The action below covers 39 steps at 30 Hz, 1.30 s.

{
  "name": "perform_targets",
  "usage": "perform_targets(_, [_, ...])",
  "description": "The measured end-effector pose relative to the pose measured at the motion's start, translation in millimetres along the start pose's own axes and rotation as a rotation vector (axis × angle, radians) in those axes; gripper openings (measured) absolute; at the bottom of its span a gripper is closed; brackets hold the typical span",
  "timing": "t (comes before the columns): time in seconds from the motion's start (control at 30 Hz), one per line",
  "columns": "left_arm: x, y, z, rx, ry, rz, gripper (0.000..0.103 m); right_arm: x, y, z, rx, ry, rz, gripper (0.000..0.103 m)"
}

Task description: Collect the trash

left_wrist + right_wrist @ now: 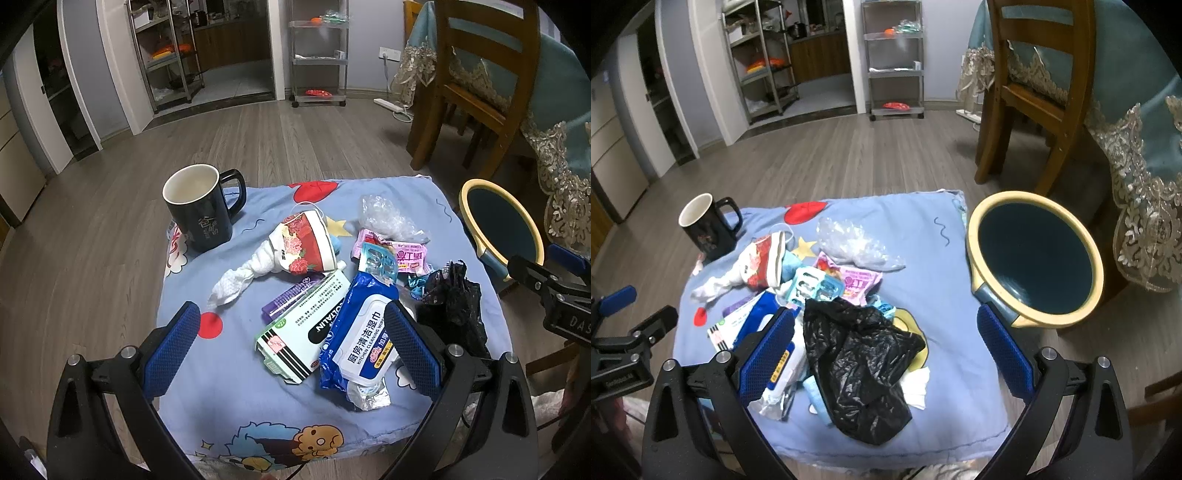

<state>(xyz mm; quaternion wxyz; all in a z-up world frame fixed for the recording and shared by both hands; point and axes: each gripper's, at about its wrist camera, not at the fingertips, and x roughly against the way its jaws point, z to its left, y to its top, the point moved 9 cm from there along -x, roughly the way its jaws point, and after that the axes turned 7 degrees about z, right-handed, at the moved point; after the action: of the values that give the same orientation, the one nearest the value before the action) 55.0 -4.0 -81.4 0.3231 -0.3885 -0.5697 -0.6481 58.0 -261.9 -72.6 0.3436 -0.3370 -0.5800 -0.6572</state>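
Trash [860,354] crowds the cushion's [945,258] middle, edges bare; both hand-held grippers [291,343] [886,347] hover open.

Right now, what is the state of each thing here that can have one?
Left gripper: open, holding nothing.
Right gripper: open, holding nothing.
Black mug: upright, looks empty.
Bin: tilted, looks empty.
Black plastic bag: crumpled.
Wet wipes pack: lying flat.
Paper cup: on its side.
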Motion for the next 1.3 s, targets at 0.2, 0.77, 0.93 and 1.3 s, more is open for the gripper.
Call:
perform_targets(0.2, [-1.1, -1.8, -2.4, -0.003, -0.002, -0.002, 0.097, -1.6, -1.0, 1.8, 0.008, -0.002, 0.003, 0.098])
perform_targets(0.77, [1.9, 0.2, -4.1, -0.012, 0.002, -0.007, 0.097, -1.6, -0.9, 1.2, 0.010, -0.004, 0.005, 0.098])
perform_targets(0.93, [-0.2, 0.0, -1.0, -0.007, 0.009, -0.001, 0.097, -2.3, -3.2, -0.2, 0.025, -0.011, 0.010, 0.098])
perform_targets(1.3, [-4.5, -2.5, 3.9, -0.001, 0.007, 0.014, 0.097, -3.6, -2.9, -0.7, 0.024, -0.022, 0.014, 0.098])
